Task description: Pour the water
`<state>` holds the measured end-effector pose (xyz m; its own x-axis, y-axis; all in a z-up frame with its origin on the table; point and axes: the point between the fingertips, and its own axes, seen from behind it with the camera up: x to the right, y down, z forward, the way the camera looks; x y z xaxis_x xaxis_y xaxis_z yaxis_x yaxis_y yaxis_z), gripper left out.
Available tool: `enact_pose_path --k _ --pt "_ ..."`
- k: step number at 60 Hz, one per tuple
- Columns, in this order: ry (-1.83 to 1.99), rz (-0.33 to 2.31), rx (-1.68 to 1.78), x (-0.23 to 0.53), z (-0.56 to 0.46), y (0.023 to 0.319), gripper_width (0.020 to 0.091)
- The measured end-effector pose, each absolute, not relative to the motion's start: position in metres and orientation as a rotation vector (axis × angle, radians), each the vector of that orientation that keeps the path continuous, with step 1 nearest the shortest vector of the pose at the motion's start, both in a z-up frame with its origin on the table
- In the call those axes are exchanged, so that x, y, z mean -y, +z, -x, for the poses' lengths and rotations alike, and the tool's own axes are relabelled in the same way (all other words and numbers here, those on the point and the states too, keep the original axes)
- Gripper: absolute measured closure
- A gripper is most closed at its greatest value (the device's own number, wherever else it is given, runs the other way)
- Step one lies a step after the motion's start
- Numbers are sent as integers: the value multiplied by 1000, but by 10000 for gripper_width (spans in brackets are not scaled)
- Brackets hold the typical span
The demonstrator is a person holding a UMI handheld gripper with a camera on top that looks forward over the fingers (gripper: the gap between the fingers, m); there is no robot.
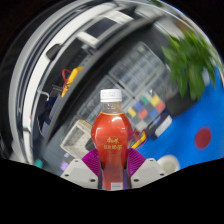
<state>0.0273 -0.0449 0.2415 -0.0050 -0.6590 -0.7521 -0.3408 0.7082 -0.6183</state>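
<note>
A bottle (111, 135) with a white cap, red contents and a red label stands upright between my fingers. My gripper (112, 172) is shut on it: the magenta pads (92, 163) press its lower body from both sides. The whole scene behind appears tilted, so the bottle seems lifted off its support. Its base is hidden below the fingers. No cup or other vessel shows in this view.
Behind the bottle lie a grey keyboard (138, 70), a colour checker card (150, 110) and a blue mat (185, 125). A green plant (190, 60) is beyond on the right. Shelving with cables (60, 85) is on the left.
</note>
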Motion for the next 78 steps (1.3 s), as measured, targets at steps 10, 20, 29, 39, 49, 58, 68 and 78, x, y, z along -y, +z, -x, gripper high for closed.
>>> enact_pose_path --k 10,20,29,39,49,58,68,78 --pt "-768 1128 -1514 120 -39 249 776" --pt "-1065 1266 -1474 196 -48 230 773" --pt "-1150 1334 -1481 245 -53 190 775" --pt "-1135 1381 -1565 278 -55 124 776" --pt "-1140 1370 -1548 279 -48 83 769" --pt "-1154 1279 -1523 281 -44 84 743" --pt "-1166 1303 -1525 282 -38 84 640" --pt "-1108 1430 -1620 273 -11 56 263"
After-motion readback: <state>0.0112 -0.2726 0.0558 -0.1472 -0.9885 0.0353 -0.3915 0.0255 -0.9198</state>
